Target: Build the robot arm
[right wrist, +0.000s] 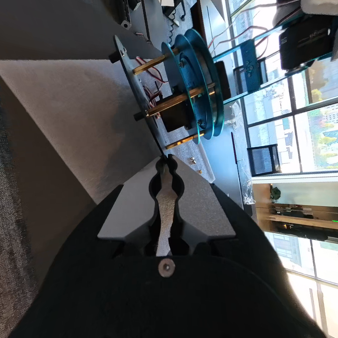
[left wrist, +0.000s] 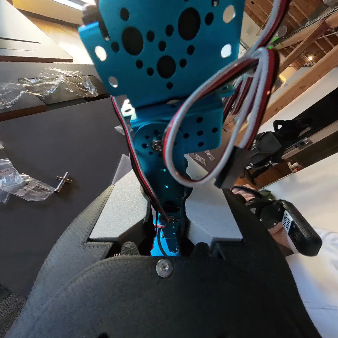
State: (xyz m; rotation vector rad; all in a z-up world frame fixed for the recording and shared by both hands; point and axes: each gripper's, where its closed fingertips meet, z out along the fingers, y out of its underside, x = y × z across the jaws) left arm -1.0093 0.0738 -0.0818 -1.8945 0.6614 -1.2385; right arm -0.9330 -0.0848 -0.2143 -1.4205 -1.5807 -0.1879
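My left gripper (left wrist: 159, 175) is shut on a blue metal robot-arm assembly (left wrist: 164, 45) made of perforated brackets, which rises between my grey pads (left wrist: 117, 204). A looped red, white and black cable (left wrist: 175, 139) with a black connector (left wrist: 232, 166) hangs off it. My right gripper (right wrist: 166, 159) is shut on the thin edge of the dark base plate (right wrist: 128, 65). This plate carries brass standoffs (right wrist: 168, 106), a black servo (right wrist: 173, 117) and stacked blue discs (right wrist: 201, 80). A hand (left wrist: 245, 193) and the right gripper's body with its black camera (left wrist: 301, 236) show at the lower right of the left wrist view.
A dark grey tabletop (left wrist: 64, 137) holds a small cross-shaped metal wrench (left wrist: 63, 180), clear plastic bags (left wrist: 22, 184) and crumpled wrap (left wrist: 54, 82). Loose small nuts (right wrist: 192, 160) lie on the grey mat (right wrist: 182, 146). A black mesh box (right wrist: 263, 159) stands by large windows (right wrist: 292, 128). Left tips to right tips: about 25 centimeters.
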